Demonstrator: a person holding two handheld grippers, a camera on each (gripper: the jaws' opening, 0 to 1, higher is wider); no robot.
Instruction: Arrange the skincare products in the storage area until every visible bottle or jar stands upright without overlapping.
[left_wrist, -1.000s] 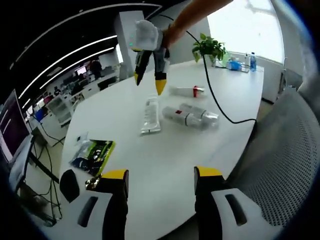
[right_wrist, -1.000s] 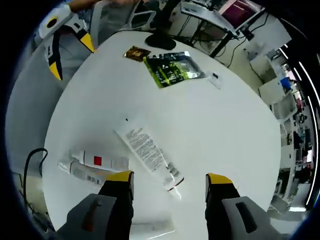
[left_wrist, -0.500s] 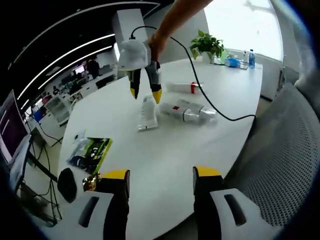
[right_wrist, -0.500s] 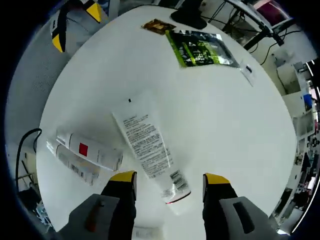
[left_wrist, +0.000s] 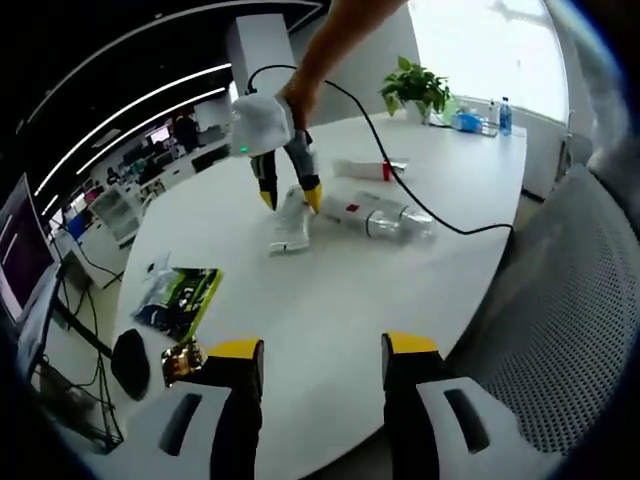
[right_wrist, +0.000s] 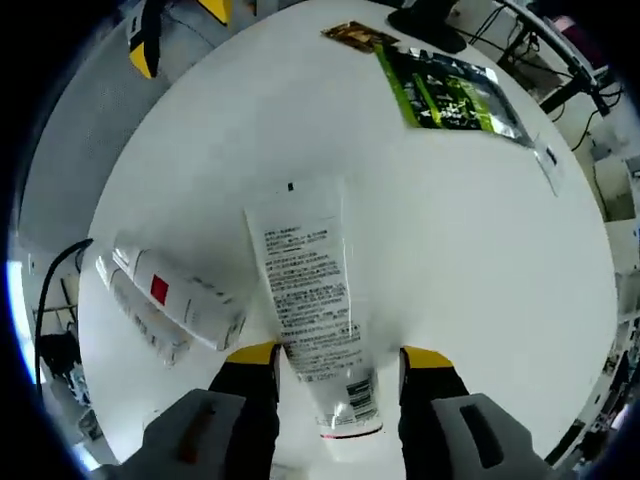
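Two grippers over a round white table (left_wrist: 330, 290). In the right gripper view, right gripper (right_wrist: 338, 352) low over a flat white tube (right_wrist: 310, 300), yellow tips apart, one on each side of the tube near its cap end. Cannot tell if the tips touch the tube. Tube lying flat, not standing, black print on it, cap end toward the camera. Just left of the tube, a white bottle (right_wrist: 185, 300) with a red square, lying on its side. Touching that one on its far left, a clear bottle (right_wrist: 140, 310), lying down too. Black cable (right_wrist: 55, 290) at the left edge of the table. Far across the table, a green packet (right_wrist: 450, 95) and a small brown packet (right_wrist: 360, 36), well apart from the tube. In the left gripper view, left gripper (left_wrist: 312, 350) held back near the table edge, jaws wide apart, nothing between them. Farther off in that view, the right gripper (left_wrist: 291, 200) seen from the side, held by a hand, pointing down at the tube (left_wrist: 288, 222). Beside it the two bottles (left_wrist: 375, 215) lying together. Behind them one more white tube (left_wrist: 362, 168) with a red cap, flat on the table. Green packet (left_wrist: 180, 297) near the left edge, brown packet (left_wrist: 180, 360) just beside the left jaw. Potted plant (left_wrist: 418, 92) at the far side of the table. Grey mesh chair (left_wrist: 560, 320) at the right.
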